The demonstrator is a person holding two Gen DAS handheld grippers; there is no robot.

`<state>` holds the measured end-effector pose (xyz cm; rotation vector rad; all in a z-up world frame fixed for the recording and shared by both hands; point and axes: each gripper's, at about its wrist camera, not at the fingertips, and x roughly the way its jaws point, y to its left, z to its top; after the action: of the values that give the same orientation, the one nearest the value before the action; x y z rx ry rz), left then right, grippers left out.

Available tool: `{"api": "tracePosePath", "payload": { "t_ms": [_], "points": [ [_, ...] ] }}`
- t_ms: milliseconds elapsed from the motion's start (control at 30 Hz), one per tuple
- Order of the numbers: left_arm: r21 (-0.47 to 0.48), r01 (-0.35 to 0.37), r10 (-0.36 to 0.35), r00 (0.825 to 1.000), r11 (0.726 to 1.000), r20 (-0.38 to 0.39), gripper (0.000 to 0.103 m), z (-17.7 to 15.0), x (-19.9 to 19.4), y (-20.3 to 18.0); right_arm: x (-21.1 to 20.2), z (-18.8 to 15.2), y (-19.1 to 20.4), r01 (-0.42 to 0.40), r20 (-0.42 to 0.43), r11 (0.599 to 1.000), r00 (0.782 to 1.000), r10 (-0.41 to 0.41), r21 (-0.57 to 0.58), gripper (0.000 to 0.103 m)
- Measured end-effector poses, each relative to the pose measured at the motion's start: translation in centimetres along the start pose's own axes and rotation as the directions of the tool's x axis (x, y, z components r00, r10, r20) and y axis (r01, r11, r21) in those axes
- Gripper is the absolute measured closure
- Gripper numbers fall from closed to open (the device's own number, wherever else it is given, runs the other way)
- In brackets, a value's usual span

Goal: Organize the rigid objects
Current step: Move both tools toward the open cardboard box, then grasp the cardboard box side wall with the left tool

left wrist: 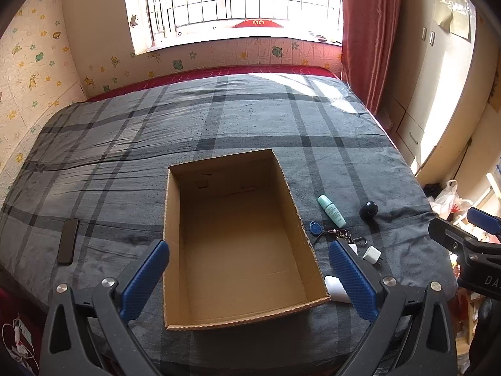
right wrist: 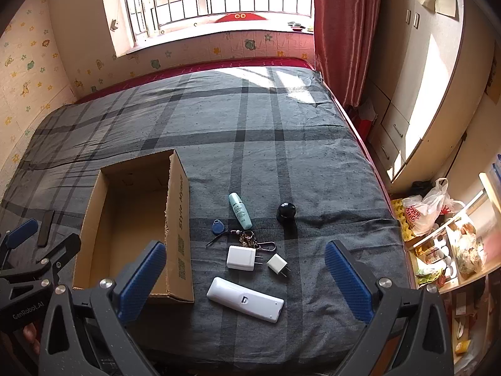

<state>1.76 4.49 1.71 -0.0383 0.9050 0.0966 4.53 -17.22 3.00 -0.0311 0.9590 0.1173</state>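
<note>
Both grippers are hovering over the bed [right wrist: 281, 144], and neither is holding anything. The left gripper [left wrist: 249, 277] is hanging above the cardboard box [left wrist: 238, 238], its blue fingers [left wrist: 145, 277] spread wide to either side of the box's open top. The box is sitting empty on the grey checked blanket, showing only its brown floor.

The right gripper [right wrist: 245, 280] is hanging with its fingers [right wrist: 349, 280] spread wide too, framing the small things lying to the right of the box. A white remote [right wrist: 245, 299] is lying nearest, at a slant. Just beyond it, a larger white charger [right wrist: 241, 257] and a small white plug [right wrist: 277, 263] are lying side by side, apart from each other. Behind them, a blue key fob [right wrist: 216, 226] is lying beside a bunch of keys [right wrist: 250, 239], and a pale green bottle [right wrist: 240, 210] is lying on its side just past them. A black round object [right wrist: 286, 211] is sitting off to the bottle's right. A dark phone [left wrist: 68, 240] is lying well apart, left of the box.
</note>
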Motion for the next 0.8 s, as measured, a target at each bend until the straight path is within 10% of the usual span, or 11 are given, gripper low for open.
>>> {"api": "tracePosePath", "payload": {
  "t_ms": [800],
  "points": [
    [-0.114, -0.126, 0.113, 0.987, 0.985, -0.11, 0.0, -2.6, 11.0, 10.8, 6.6, 0.7, 0.2, 0.062, -0.108, 0.998, 0.992, -0.064, -0.026, 0.0]
  ]
}}
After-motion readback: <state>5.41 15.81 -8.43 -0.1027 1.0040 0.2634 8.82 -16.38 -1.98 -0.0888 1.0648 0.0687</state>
